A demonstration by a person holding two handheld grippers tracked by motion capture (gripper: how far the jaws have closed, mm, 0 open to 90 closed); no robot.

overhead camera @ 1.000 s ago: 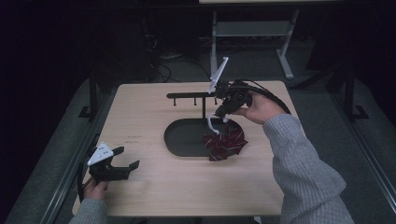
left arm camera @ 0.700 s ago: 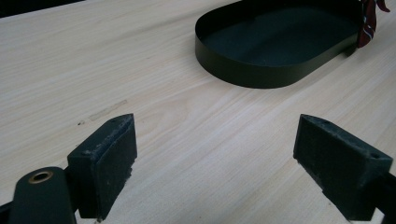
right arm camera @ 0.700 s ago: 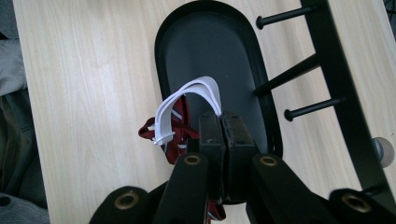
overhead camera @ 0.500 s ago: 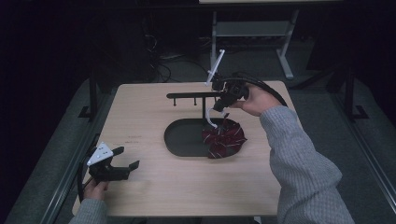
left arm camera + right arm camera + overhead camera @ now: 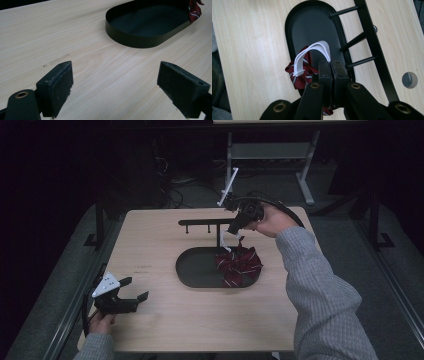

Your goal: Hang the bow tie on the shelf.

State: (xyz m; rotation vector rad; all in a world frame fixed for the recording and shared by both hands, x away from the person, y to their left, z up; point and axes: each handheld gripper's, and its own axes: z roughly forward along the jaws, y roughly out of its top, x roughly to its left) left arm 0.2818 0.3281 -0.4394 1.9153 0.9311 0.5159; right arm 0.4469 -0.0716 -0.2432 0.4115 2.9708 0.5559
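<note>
We see the red striped bow tie lying bunched at the right end of the black oval tray, its white elastic strap looping up to the right tongs, which are clenched on that strap above the tray. Just behind stands the black pegged rack. Over at the near left corner of the desk, the left tongs sit released, holding nothing.
</note>
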